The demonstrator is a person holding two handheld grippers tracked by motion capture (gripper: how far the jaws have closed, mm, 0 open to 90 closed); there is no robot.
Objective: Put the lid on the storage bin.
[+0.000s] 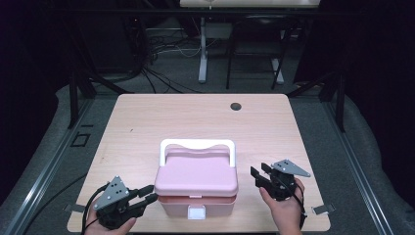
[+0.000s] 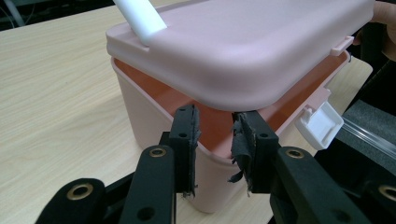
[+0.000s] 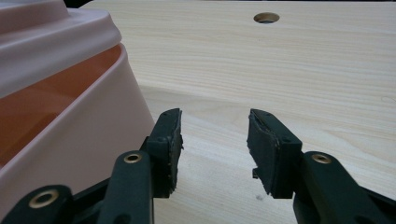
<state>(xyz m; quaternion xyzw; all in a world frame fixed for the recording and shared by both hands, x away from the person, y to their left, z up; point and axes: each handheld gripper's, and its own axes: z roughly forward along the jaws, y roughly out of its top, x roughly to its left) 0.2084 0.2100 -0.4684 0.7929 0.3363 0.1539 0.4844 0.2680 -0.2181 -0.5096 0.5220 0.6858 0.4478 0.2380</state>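
A pink lidded box (image 1: 195, 178) with a white handle (image 1: 197, 144) stands near the table's front edge. Its lid (image 2: 243, 42) sits slightly raised over the base (image 2: 140, 116), showing the orange inside, and the white latch (image 2: 320, 123) hangs loose at the front. My left gripper (image 1: 149, 194) is at the box's left front corner. Its tips (image 2: 215, 119) sit just under the lid's edge with the jaws apart and nothing clamped between the pads. My right gripper (image 1: 259, 170) stands open to the right of the box (image 3: 84, 135), with bare table between its jaws (image 3: 214, 123).
The wooden table (image 1: 147, 122) has a round cable hole (image 1: 236, 106) at the back right. Beyond it stand desk legs and cables on the floor. A hand (image 1: 286, 210) holds each gripper at the table's front edge.
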